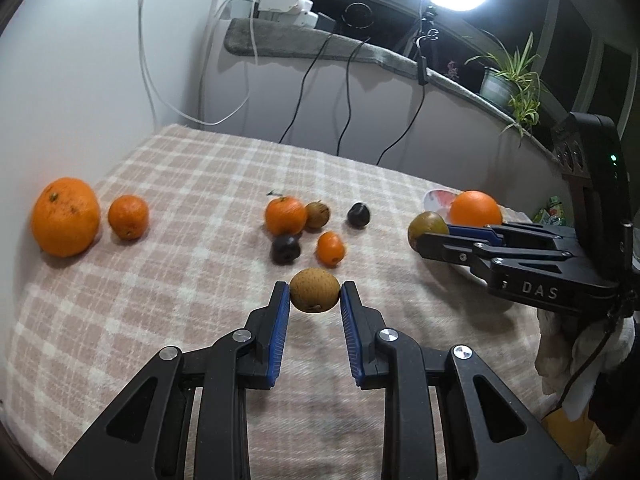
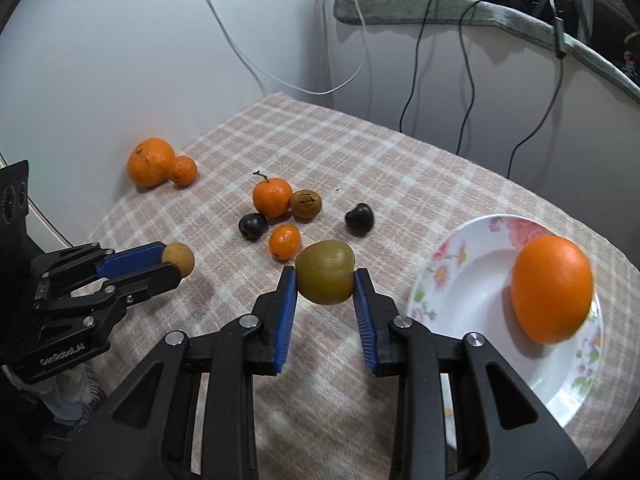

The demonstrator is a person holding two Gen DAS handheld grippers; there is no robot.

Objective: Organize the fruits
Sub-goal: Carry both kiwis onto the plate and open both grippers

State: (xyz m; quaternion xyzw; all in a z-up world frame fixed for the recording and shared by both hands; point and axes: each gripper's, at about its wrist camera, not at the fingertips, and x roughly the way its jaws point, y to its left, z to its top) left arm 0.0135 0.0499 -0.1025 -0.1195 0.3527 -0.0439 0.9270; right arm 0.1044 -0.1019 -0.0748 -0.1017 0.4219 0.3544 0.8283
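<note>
Left gripper (image 1: 315, 295): blue pads closed on a tan fruit (image 1: 315, 290), held above the plaid cloth (image 1: 192, 168); its shadow falls on the cloth below. In the right wrist view the same gripper (image 2: 176, 262) enters from the left with the tan fruit (image 2: 180, 259) at its tips.

Right gripper (image 2: 325, 278): pads pressed against both sides of an olive fruit (image 2: 326, 272), also lifted off the cloth. From the left wrist view it (image 1: 420, 236) reaches in from the right, olive fruit (image 1: 426, 226) at its tips.

Plate (image 2: 472, 280), white with floral rim, sits at the right edge of the cloth. One orange (image 2: 552, 288) lies in it, on its right part.

Centre cluster on the cloth: a stemmed mandarin (image 2: 272, 197) touching a brown fruit (image 2: 305, 203); a dark fruit (image 2: 253, 226) just below the mandarin; a small kumquat (image 2: 284, 242) beside it; a second dark fruit (image 2: 359, 219) apart to the right.

Far left, near the wall: a large orange (image 1: 65, 216) and a smaller orange (image 1: 128, 216) beside it; whether they touch cannot be told from the two views.
</note>
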